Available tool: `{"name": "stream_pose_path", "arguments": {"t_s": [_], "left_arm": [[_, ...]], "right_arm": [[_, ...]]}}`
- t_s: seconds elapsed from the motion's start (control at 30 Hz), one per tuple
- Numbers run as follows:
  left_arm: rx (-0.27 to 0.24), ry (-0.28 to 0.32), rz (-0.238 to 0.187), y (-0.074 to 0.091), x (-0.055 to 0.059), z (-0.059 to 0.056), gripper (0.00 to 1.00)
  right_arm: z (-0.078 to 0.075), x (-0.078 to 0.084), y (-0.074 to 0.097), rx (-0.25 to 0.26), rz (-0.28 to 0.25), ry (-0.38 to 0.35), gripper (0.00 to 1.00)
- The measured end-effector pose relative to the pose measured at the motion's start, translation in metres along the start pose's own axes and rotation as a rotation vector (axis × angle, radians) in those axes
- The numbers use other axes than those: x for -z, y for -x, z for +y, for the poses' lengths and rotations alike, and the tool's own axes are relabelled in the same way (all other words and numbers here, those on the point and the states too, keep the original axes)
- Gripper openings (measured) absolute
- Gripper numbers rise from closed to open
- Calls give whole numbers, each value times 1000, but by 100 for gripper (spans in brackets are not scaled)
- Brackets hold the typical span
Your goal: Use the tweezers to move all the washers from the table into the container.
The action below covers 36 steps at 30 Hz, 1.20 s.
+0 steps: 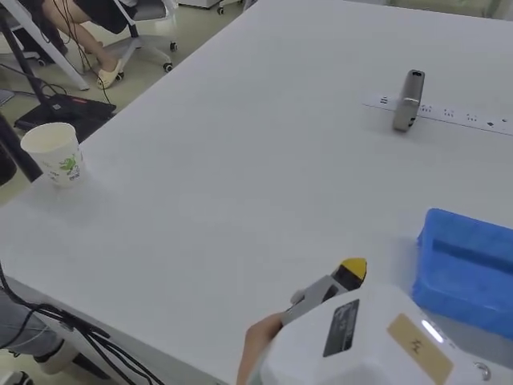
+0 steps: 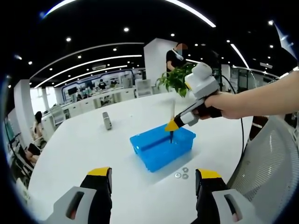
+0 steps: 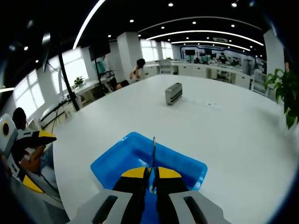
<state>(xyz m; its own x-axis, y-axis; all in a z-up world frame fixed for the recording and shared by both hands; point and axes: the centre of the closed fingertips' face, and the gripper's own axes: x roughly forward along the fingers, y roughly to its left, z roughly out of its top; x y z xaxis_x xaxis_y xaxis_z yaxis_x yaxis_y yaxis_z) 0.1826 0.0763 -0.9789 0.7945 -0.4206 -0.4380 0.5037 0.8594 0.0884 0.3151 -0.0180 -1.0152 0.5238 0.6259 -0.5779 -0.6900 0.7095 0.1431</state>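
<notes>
A blue container (image 2: pixel 161 147) stands on the white table (image 2: pixel 84 149); its corner appears at the right of the head view (image 1: pixel 469 269). Three small metal washers (image 2: pixel 181 173) lie on the table just beside its near wall. My right gripper (image 2: pixel 180 122), held over the container, is shut on thin tweezers (image 2: pixel 171 133) whose tips point down into it. In the right gripper view the tweezers (image 3: pixel 153 151) stick out from the closed jaws (image 3: pixel 150 176) above the container (image 3: pixel 117 161). I cannot tell whether the tips hold a washer. My left gripper (image 2: pixel 154 186) is open and empty, left of the container (image 1: pixel 353 270).
A paper cup (image 1: pixel 54 152) stands near the table's left edge. A grey device (image 1: pixel 407 100) lies on a white power strip (image 1: pixel 465 115) at the back. A potted plant (image 2: pixel 175 79) and a mesh chair (image 2: pixel 271 158) are to the right. Cables hang by the near edge (image 1: pixel 72 329).
</notes>
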Motion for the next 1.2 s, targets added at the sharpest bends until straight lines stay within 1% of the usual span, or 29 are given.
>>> {"name": "stream_pose_path", "arguments": {"t_s": [0.17, 0.43, 0.53, 0.63, 0.83, 1.1, 1.2], "left_arm": [[2, 1, 6, -1, 1, 0, 73], [-2, 3, 12, -2, 3, 0, 73], [-3, 4, 15, -2, 3, 1, 73], [-2, 3, 18, -3, 4, 0, 73], [3, 1, 22, -3, 4, -1, 72], [8, 2, 25, -3, 5, -1, 72], [9, 3, 26, -3, 5, -2, 72]], "right_arm": [[-4, 7, -6, 8, 26, 12, 3], [-6, 11, -9, 8, 36, 3, 3], [-9, 13, -12, 8, 36, -1, 3], [-10, 14, -13, 14, 37, 6, 3], [-11, 12, -12, 20, 18, -9, 4], [-14, 8, -8, 14, -8, -20, 4], [-10, 4, -6, 13, -17, -20, 4]]}}
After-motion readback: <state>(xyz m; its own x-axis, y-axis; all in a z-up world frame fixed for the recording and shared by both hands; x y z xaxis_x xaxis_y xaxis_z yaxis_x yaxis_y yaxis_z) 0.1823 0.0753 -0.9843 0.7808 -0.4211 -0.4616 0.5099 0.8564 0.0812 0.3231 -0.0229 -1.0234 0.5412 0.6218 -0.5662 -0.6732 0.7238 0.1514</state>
